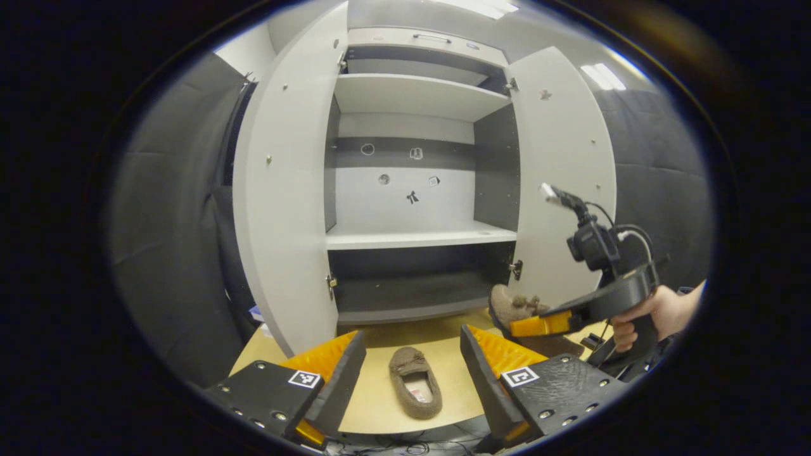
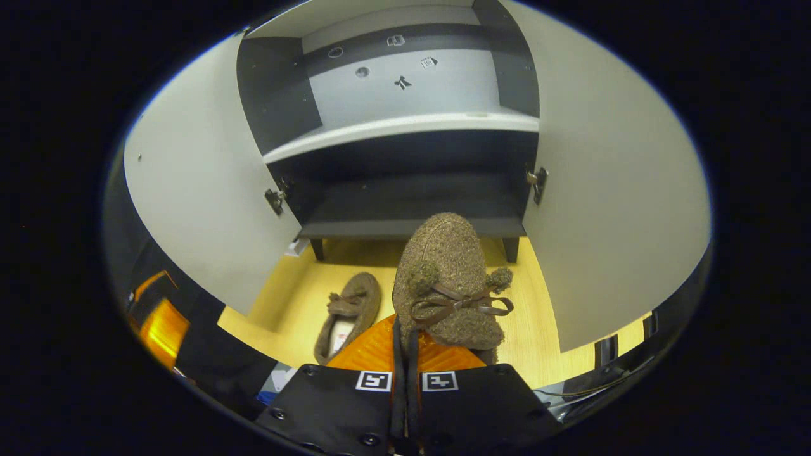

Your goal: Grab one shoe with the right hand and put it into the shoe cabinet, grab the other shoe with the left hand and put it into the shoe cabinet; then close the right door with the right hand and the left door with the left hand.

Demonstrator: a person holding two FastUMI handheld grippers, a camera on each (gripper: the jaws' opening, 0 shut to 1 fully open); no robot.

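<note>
A person's right gripper (image 2: 405, 354) carries a brown fleece slipper (image 2: 448, 282) toward the open shoe cabinet (image 1: 415, 237), its fingers clenched together on the slipper's heel, toe aimed at the dark bottom compartment (image 2: 412, 196). This looks like the first step, with the next move likely calling for a forward reach onto that lowest shelf before letting go. The left gripper (image 1: 413, 361) hangs with jaws spread wide and empty above the second slipper (image 1: 415, 382), which lies on the wooden floor (image 1: 380, 411) before the cabinet.
</note>
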